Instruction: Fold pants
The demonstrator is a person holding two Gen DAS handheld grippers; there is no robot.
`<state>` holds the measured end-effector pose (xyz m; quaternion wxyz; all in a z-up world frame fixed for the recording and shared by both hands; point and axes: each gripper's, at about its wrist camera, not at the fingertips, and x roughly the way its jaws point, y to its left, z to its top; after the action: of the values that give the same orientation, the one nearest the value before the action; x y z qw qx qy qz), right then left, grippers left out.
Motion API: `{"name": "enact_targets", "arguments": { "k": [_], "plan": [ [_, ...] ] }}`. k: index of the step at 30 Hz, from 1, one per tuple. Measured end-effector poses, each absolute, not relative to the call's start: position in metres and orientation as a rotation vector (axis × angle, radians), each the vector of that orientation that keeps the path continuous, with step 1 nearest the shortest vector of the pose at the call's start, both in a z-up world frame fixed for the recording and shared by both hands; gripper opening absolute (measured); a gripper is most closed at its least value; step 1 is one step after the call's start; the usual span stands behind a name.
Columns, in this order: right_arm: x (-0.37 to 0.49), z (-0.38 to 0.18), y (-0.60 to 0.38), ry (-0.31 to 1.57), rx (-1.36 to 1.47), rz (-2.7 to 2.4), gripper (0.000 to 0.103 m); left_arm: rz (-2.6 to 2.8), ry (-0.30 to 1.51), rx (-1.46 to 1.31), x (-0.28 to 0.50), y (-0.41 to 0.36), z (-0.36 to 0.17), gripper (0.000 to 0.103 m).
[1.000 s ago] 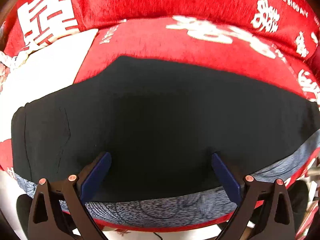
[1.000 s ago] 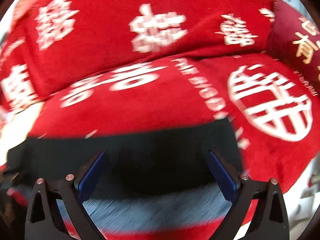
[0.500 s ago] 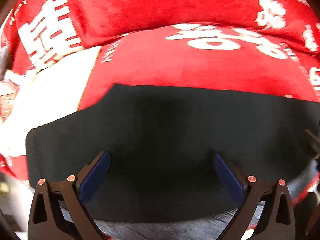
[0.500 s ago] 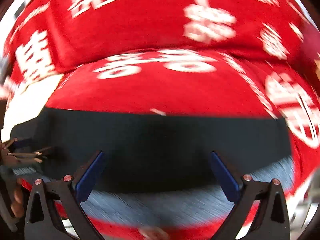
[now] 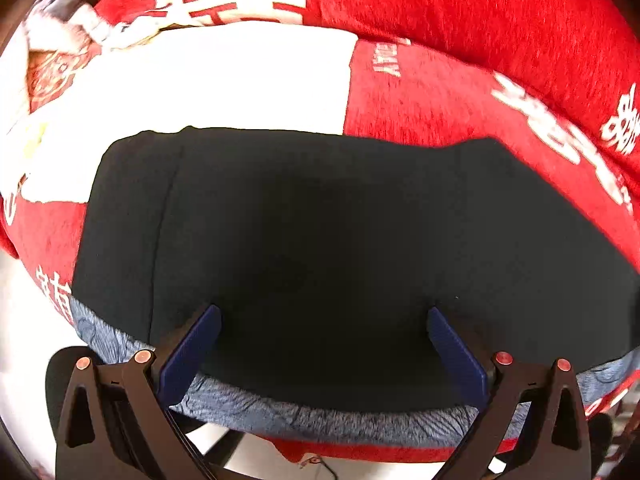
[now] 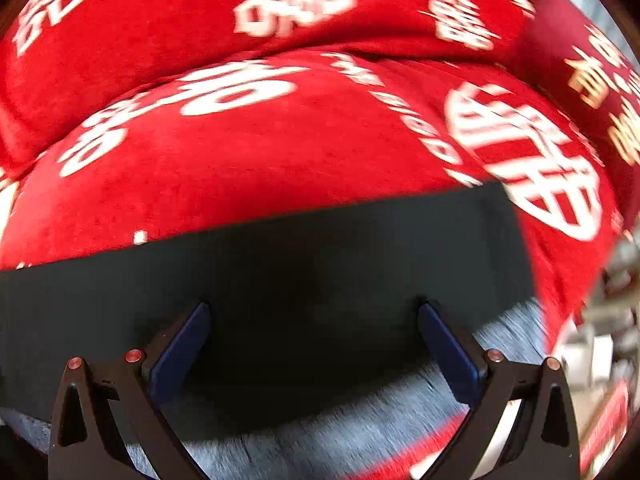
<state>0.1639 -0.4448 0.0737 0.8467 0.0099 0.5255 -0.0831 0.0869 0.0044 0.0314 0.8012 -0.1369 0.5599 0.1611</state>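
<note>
Black pants (image 5: 340, 240) lie flat, folded into a long band, on a red cover with white characters. In the left wrist view I see their left end, with a vertical seam near the edge. My left gripper (image 5: 324, 320) is open and empty just above the near part of the pants. In the right wrist view the pants (image 6: 320, 264) end in a straight edge at the right. My right gripper (image 6: 314, 316) is open and empty above their near edge.
The red cover (image 6: 280, 152) rises into a cushion-like back (image 6: 160, 20) behind the pants. A white patch (image 5: 200, 88) lies on the cover at the far left. A grey-blue patterned strip (image 5: 320, 420) runs along the near edge. Floor and clutter (image 6: 600, 352) show at the right.
The left view has swung left, and now shows the pants' left end and more of the white patch. The right view has swung back to the right end. Both grippers stay open.
</note>
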Motion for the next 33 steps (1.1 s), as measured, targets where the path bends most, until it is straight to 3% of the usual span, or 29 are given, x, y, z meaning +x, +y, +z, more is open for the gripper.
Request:
{"name": "enact_targets", "arguments": {
  "k": [4, 10, 20, 26, 30, 33],
  "plan": [
    [0.118, 0.087, -0.335, 1.060, -0.065, 0.114, 0.103, 0.292, 1.233, -0.195, 0.092, -0.028, 0.021, 0.103],
    [0.076, 0.049, -0.197, 1.111, -0.285, 0.354, 0.103, 0.357, 1.214, -0.098, 0.078, -0.025, 0.020, 0.103],
    [0.063, 0.039, -0.254, 1.110, -0.336, 0.243, 0.103, 0.377, 1.184, -0.258, 0.017, 0.045, 0.013, 0.103],
    [0.072, 0.052, -0.288, 1.120, -0.238, 0.094, 0.103, 0.366, 1.144, -0.201, -0.010, 0.024, 0.028, 0.103],
    [0.068, 0.067, -0.260, 1.047, -0.267, 0.146, 0.103, 0.212, 1.099, -0.121, -0.008, -0.021, 0.038, 0.103],
    [0.069, 0.060, -0.237, 1.075, -0.281, 0.183, 0.103, 0.269, 1.188, -0.058, 0.008, -0.026, 0.015, 0.103]
  ]
}}
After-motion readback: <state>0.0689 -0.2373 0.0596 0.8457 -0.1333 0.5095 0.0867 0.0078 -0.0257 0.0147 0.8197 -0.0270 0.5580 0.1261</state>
